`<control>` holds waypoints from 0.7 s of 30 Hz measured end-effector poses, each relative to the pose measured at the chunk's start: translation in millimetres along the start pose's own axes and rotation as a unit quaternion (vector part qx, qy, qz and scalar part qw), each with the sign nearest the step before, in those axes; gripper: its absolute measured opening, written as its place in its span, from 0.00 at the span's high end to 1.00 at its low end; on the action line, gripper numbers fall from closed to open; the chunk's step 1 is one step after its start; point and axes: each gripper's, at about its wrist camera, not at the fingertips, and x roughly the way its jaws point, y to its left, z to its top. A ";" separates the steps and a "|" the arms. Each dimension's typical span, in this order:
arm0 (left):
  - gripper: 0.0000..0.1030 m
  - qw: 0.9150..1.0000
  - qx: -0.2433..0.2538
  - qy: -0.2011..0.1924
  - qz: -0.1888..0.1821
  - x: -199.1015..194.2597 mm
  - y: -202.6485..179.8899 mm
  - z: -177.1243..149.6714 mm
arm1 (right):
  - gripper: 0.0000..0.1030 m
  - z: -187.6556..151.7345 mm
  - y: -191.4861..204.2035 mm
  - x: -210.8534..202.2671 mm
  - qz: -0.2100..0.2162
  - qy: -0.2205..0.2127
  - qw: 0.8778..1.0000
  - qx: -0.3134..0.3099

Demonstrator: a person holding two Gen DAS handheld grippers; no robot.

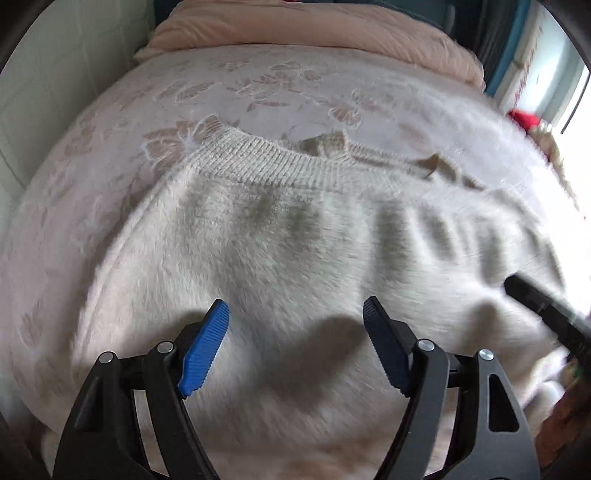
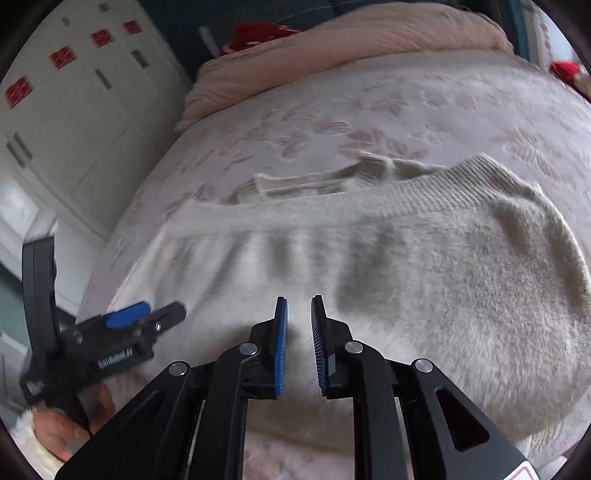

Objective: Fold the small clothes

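A fluffy cream sweater (image 1: 280, 236) lies flat on a bed (image 1: 110, 122) covered with a pale floral blanket. Its long axis runs across both wrist views, from nine o'clock to three o'clock, and its ribbed band (image 1: 266, 162) forms the far edge, towards twelve o'clock. In the right wrist view the same band (image 2: 424, 192) crosses the upper middle and curls round at two o'clock.

The left gripper (image 1: 295, 314) is at six o'clock in its own view, over the near part of the sweater, with its blue pads (image 1: 205, 350) spread wide and nothing between them. In the right wrist view it shows at eight o'clock, held by a hand (image 2: 62, 428).

The right gripper (image 2: 299, 306) stands over the sweater too, its jaws parted by a narrow gap with no cloth between them.

A folded pink quilt (image 1: 314, 29) lies at twelve o'clock beyond the blanket.
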 end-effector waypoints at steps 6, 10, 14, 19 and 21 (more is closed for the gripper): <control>0.26 0.999 0.024 0.007 0.035 12.0 0.4 -23.9 | 0.87 -24.0 3.3 10.7 -0.013 0.036 0.999 -0.001; 0.28 0.999 0.014 -0.011 0.029 -16.8 5.0 -27.3 | 0.87 -31.9 18.2 2.4 0.000 0.034 0.999 -0.030; 0.24 0.997 0.030 0.014 0.067 11.5 13.5 -40.3 | 0.92 -47.9 20.9 34.8 -0.023 0.063 0.997 -0.044; 0.26 0.998 0.040 -0.030 0.050 -26.6 3.1 -36.9 | 0.87 -13.5 38.4 -7.7 0.004 0.017 0.999 -0.032; 0.24 0.996 0.048 -0.051 0.053 -37.5 -4.0 -31.3 | 0.87 -0.7 44.8 0.4 -0.006 0.012 0.999 -0.053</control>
